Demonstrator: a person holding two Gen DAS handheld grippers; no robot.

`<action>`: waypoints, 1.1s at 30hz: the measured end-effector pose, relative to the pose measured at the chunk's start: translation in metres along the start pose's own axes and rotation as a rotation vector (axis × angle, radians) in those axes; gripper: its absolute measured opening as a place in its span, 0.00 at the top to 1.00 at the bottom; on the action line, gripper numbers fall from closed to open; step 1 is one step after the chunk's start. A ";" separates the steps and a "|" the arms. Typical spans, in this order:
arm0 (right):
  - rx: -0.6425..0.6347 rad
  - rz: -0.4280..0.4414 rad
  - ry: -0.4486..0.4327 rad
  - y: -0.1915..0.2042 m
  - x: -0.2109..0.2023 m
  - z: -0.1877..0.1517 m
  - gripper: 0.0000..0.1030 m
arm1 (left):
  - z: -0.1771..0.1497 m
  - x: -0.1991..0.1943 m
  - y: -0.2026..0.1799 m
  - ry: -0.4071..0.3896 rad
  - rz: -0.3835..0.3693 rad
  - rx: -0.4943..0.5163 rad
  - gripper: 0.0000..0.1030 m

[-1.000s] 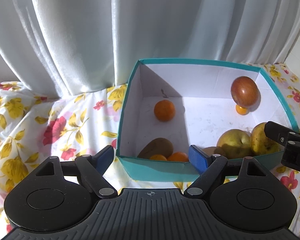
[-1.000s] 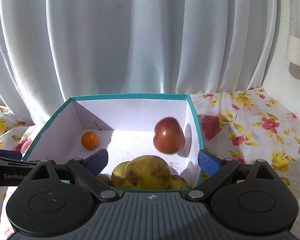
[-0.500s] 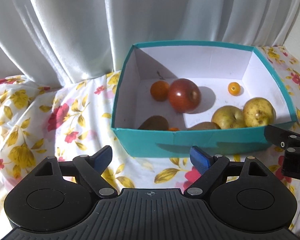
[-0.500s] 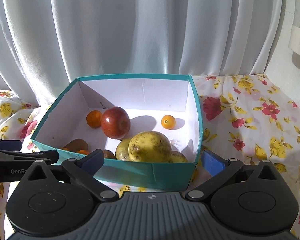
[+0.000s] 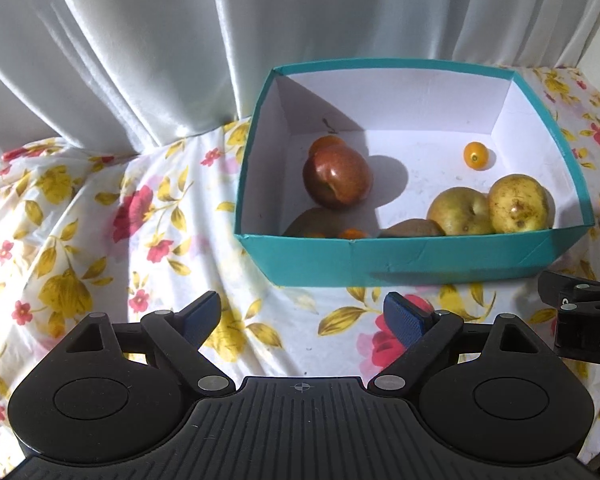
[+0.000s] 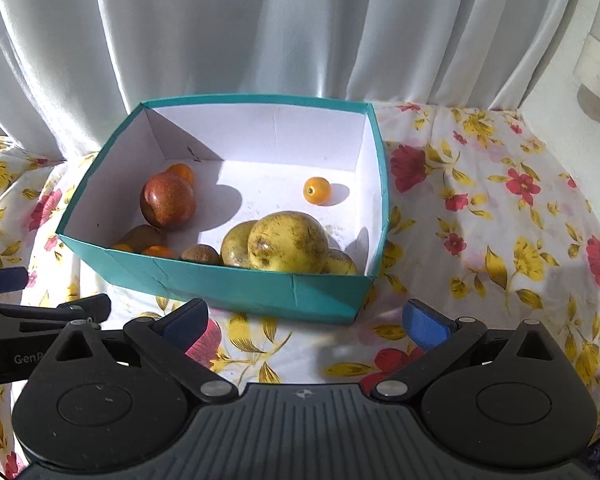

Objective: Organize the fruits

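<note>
fruits sit inside the teal box (image 6: 260, 286) on the flowered tablecloth (image 6: 480, 216): a red apple (image 6: 168, 205) by its left wall, touching an orange (image 6: 183, 171) behind it, a small orange (image 6: 317, 190) alone farther back, yellow pears (image 6: 288, 241) at the front. left hand-held gripper (image 5: 302, 316) and right hand-held gripper (image 6: 305, 322) hang before the box, jaws apart, holding nothing.

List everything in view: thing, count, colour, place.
box: one, teal outside, white inside, on the cloth
apple: one, dark red, left inside the box
yellow fruits: at least three, yellow-green, near right corner
small oranges: four visible, orange, two further back, two at near wall
kiwis: two, brown, near wall
cloth: one, white floral, under the box
curtain: one, white, behind
left gripper: open, empty
right gripper: open, empty
</note>
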State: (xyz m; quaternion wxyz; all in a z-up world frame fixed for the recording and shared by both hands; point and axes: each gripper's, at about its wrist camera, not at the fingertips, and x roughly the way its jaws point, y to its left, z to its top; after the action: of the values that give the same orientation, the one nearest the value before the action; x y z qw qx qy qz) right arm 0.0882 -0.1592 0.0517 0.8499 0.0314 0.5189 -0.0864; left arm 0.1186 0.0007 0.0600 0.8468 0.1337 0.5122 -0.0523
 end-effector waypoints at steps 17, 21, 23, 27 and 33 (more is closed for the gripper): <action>0.013 -0.049 0.164 0.005 0.025 0.011 0.00 | 0.010 0.010 -0.002 0.053 -0.038 -0.001 0.11; 0.017 -0.055 0.172 0.004 0.028 0.012 0.00 | 0.012 0.014 -0.002 0.062 -0.033 -0.006 0.11; 0.013 -0.057 0.170 0.003 0.029 0.013 0.00 | 0.013 0.016 -0.001 0.068 -0.036 -0.011 0.11; 0.013 -0.059 0.176 0.001 0.032 0.013 0.00 | 0.013 0.021 -0.001 0.082 -0.039 -0.007 0.11; 0.024 -0.058 0.188 0.000 0.037 0.014 0.00 | 0.014 0.026 -0.001 0.092 -0.043 -0.004 0.11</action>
State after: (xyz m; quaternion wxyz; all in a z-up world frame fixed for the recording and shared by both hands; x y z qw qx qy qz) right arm 0.1169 -0.1655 0.0257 0.7941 0.0342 0.5961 -0.1138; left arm 0.1426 -0.0032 0.0426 0.8214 0.1233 0.5532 -0.0632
